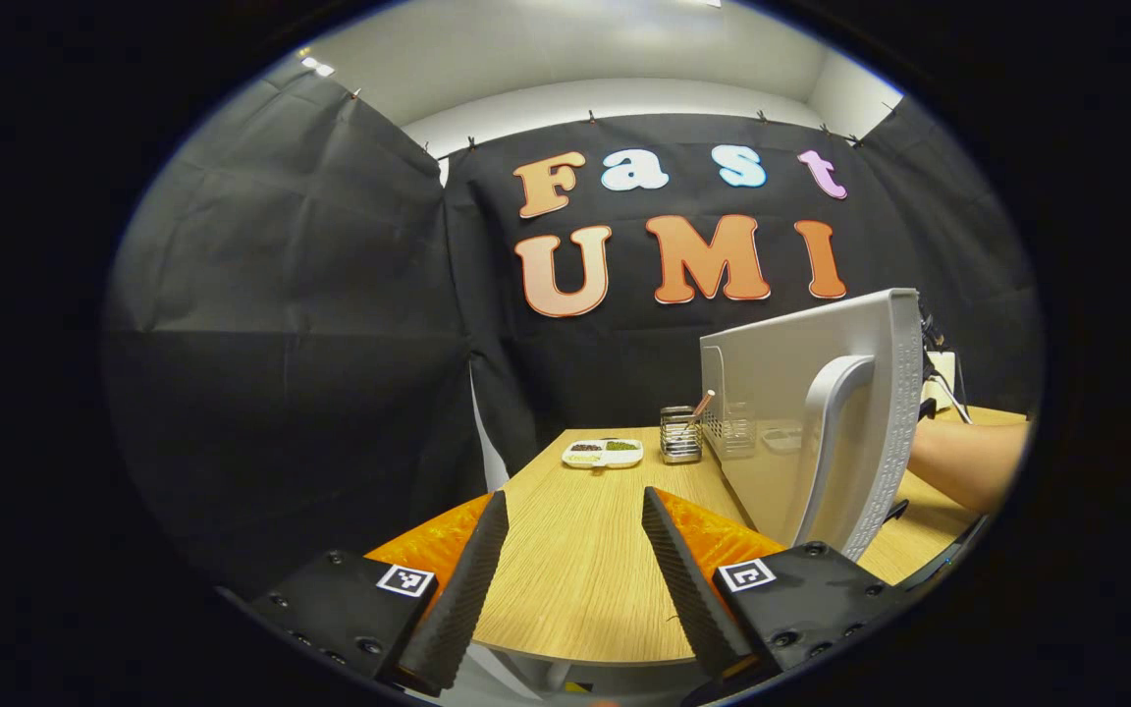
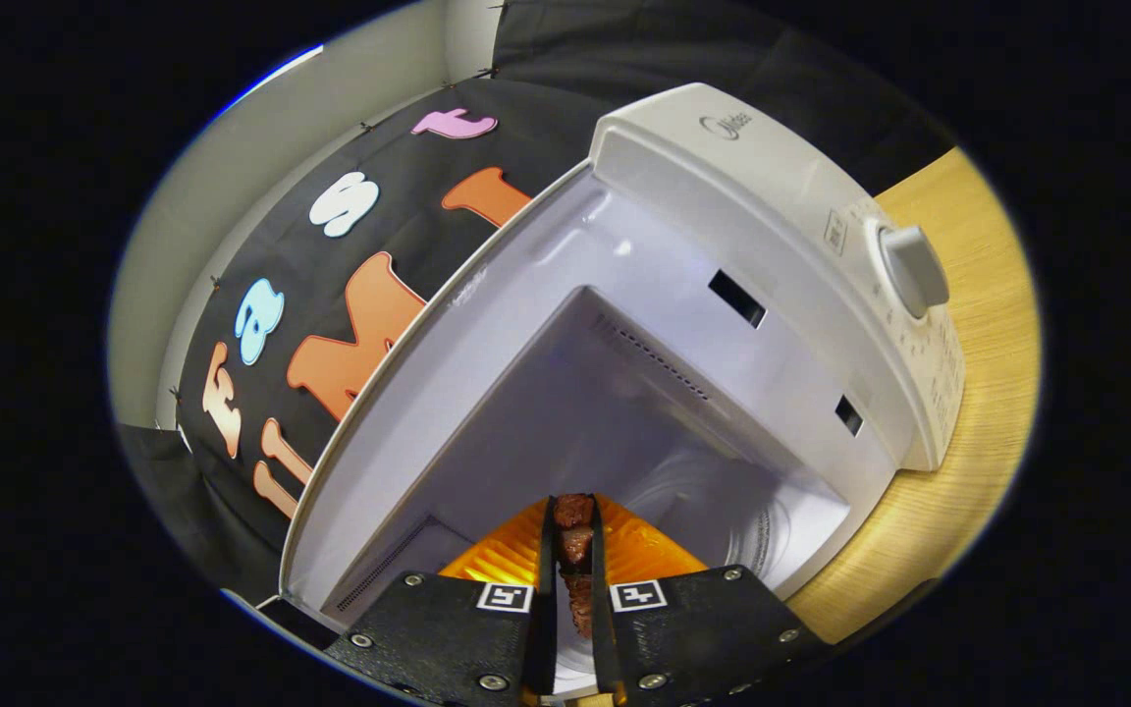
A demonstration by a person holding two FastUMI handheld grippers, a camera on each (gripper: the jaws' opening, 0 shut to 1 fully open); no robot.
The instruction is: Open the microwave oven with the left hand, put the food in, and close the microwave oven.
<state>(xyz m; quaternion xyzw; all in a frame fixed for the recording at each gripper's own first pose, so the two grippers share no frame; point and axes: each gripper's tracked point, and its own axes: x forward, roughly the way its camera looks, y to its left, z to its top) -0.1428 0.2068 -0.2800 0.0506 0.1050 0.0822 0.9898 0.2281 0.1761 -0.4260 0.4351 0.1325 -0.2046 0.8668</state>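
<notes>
Between the right gripper jaws, pressed from both sides: a skewer of meat, brown, lumpy chunks stacked in a line. Long axis runs along the fingers, tip pointing toward 12 o'clock in the right gripper view, into the microwave mouth. Microwave is white, smooth plastic shell, boxy w/ rounded edges; cavity is pale and glossy, w/ a round glass turntable on its floor at about 2 o'clock from the meat. Round grey knob sits on the control panel at 2 o'clock.

Left gripper jaws stand wide apart, holding nothing, ribbed fingers over the bench, light wood grain. Microwave door swung open at 3 o'clock in the left gripper view, white w/ a curved handle. Person's forearm behind it. Far on the bench at 12 o'clock: white divided tray and a wire-mesh metal holder just beside it.
</notes>
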